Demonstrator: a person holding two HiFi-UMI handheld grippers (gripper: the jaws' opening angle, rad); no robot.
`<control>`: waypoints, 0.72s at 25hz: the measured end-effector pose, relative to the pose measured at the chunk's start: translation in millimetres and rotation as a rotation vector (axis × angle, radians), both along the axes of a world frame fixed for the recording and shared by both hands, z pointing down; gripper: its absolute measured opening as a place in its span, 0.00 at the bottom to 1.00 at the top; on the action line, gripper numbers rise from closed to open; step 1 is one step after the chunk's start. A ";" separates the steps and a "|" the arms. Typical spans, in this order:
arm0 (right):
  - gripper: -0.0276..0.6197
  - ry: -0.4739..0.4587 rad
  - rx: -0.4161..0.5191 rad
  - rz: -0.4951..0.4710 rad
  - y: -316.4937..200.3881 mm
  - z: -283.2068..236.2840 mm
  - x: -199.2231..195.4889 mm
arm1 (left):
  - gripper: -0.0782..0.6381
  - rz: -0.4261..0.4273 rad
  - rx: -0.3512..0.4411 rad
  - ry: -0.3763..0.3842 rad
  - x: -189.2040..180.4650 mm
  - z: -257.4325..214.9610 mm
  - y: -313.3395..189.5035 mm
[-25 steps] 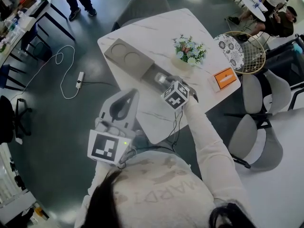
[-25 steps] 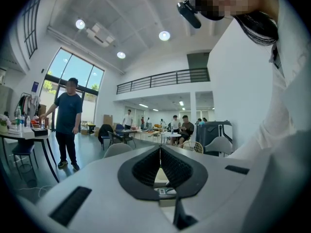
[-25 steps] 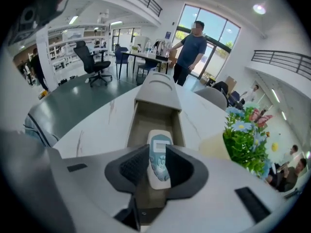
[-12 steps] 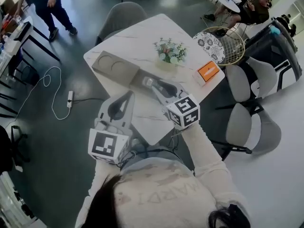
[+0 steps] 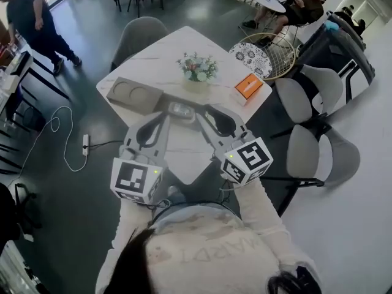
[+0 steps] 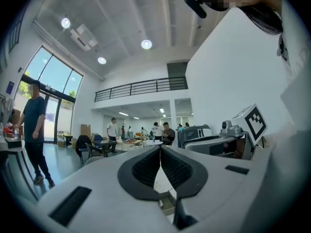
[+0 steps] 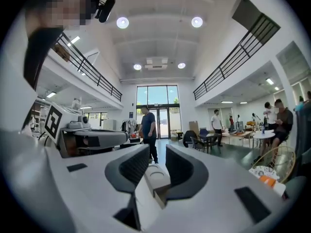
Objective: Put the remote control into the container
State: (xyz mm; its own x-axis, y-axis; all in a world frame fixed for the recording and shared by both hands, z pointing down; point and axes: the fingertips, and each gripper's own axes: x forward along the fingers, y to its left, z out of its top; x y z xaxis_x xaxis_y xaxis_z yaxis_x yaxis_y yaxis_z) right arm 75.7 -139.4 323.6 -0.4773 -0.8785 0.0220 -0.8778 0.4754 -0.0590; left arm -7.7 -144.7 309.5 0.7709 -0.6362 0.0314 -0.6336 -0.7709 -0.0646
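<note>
Head view: remote (image 5: 180, 109) lies in the end section of the grey container (image 5: 131, 95) on the table (image 5: 160, 60), just past the right claw (image 5: 207, 110). That claw's jaws stand apart and grip nothing. The left claw (image 5: 163, 117) is closed and empty.

The left gripper (image 5: 166, 116) and right gripper (image 5: 202, 108) are covering the right end of the long grey moulded container (image 5: 131, 95), so the pale flat thing (image 5: 180, 109) lying there is showing too small to name. The flat orange box (image 5: 248, 86) is showing unreadable print. The dark-clothed person (image 5: 27, 17) at far left is standing half clipped by the edge.
</note>
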 end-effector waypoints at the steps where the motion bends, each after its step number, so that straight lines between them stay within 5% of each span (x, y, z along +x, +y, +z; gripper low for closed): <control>1: 0.21 -0.006 0.009 0.005 8.1 -4.1 4.2 | 0.13 0.003 -0.001 0.004 3.2 -1.9 6.1; 18: 0.15 -0.047 0.089 0.005 135.8 -33.6 51.0 | 0.13 -0.027 0.034 0.009 39.3 -26.7 134.9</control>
